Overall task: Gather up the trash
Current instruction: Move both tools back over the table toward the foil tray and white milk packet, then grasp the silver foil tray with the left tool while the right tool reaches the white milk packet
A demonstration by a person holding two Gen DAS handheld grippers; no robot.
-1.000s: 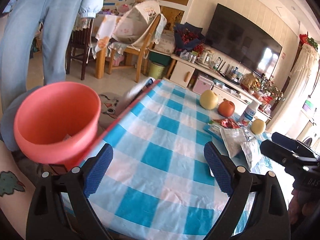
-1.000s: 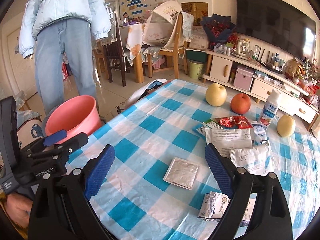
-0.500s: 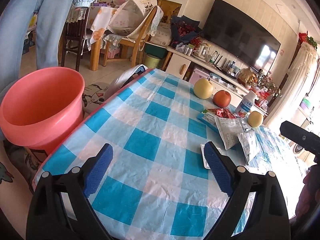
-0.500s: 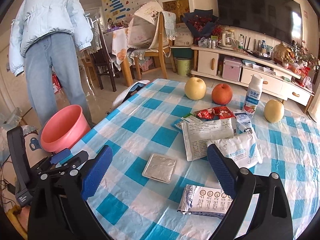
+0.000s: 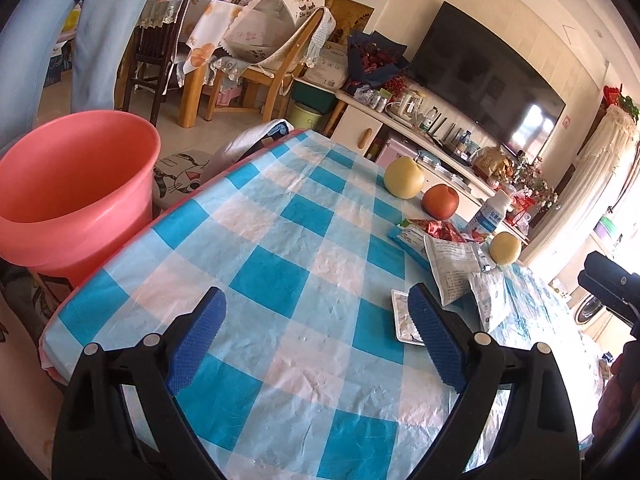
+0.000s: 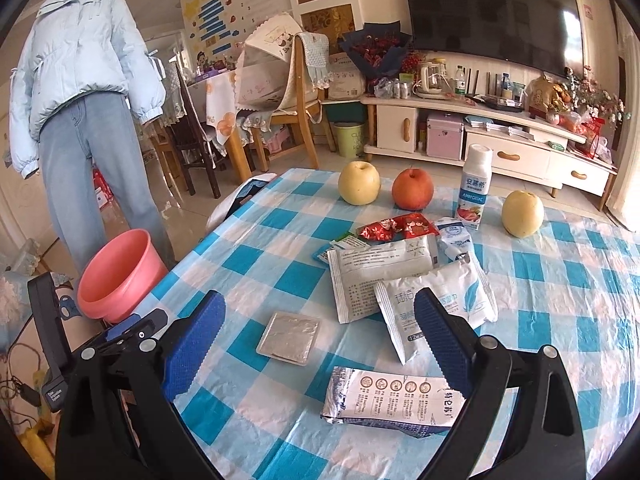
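Foil tray (image 6: 289, 337), flat on table (image 6: 256, 264) (light, crushable, I judge): pinch its rim; my right claw (image 6: 318, 342) spread, empty.

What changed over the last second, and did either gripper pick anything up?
Nothing was picked up or let go. Both grippers drew back and rose: the left gripper left the pink plastic bucket, and the right gripper now shows more of the checked table. Jaws stay open and empty. The square foil packet, white wrappers and fruit lie unmoved.
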